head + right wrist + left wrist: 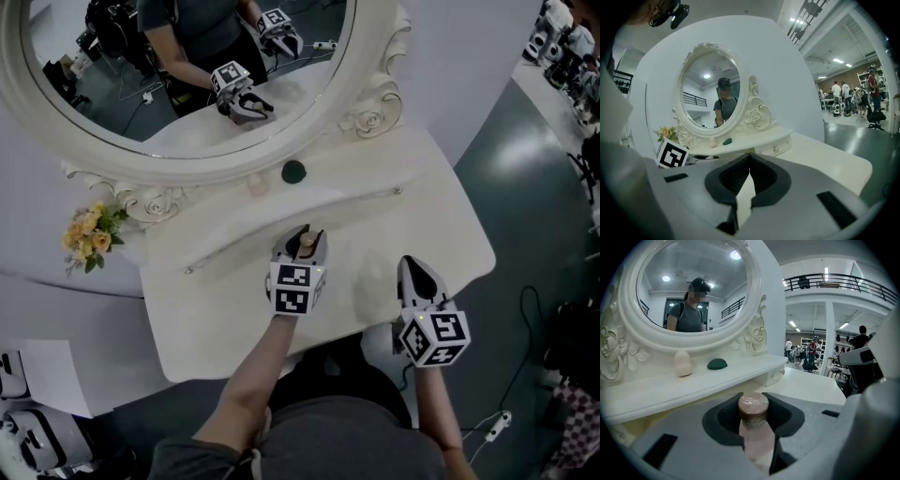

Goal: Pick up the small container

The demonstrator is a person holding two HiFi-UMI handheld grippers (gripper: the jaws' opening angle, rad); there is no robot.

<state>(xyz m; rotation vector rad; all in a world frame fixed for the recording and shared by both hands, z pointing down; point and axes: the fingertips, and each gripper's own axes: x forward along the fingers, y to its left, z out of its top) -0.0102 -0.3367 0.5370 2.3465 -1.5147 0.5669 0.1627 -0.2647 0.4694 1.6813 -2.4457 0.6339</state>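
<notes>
My left gripper (300, 234) is set square to the mirror (187, 84), in front of its lower rim, and its jaws have closed about halfway onto the small container (754, 427), a pale pink bottle with a brownish round cap. The bottle stands upright between the dark pads, with its cap just above them, so I judge the grip to be on the body below the cap. That seems sensible, because a hold on the body keeps the bottle from tipping or slipping out by the lid. The jaws hide its base, so I cannot tell whether it rests on the table (234, 309) or has already left it. I judge the next step to be a straight lift, kept upright and away from the mirror's ledge. My right gripper (411, 267) hangs off to the right of the mirror over the table's front corner, with its jaws drawn together and nothing between them. It has no part in this pick, and it is parked clear so that it doesn't crowd the left one. On the narrow ledge (740, 376) under the mirror a beige egg-shaped sponge (683, 363) and a dark green pad (716, 363) sit side by side, well apart from my grip, and a small bunch of yellow flowers (91, 234) sits at the mirror's lower left.
</notes>
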